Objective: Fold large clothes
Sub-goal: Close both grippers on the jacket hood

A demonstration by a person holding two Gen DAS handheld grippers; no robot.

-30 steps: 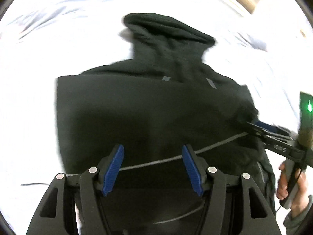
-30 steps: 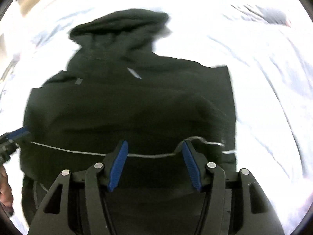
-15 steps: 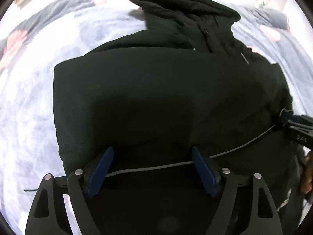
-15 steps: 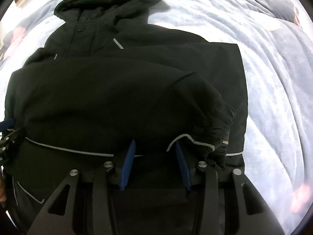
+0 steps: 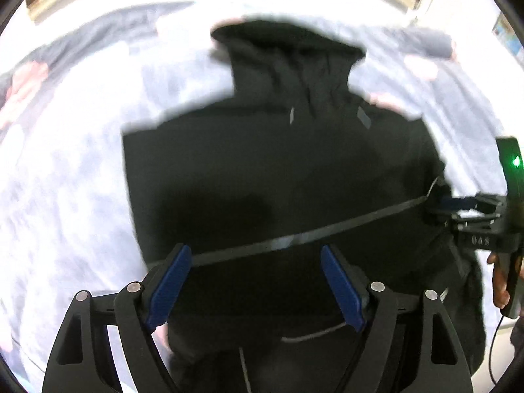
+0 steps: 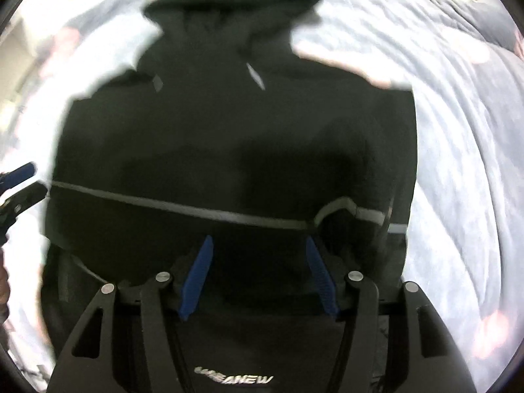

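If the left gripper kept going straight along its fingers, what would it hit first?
Most likely the black jacket, around the grey reflective stripe that runs between the left gripper's open fingers. Blur leaves depth uncertain.

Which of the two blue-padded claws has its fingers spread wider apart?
The left gripper: its blue pads gape widely, the right gripper less so.

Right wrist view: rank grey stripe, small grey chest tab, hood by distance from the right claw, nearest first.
From the right claw:
1. Grey stripe, crossing the black jacket just past the fingertips.
2. Small grey chest tab, mid-jacket, slightly above centre.
3. Hood, at the far top end, against the pale blanket.
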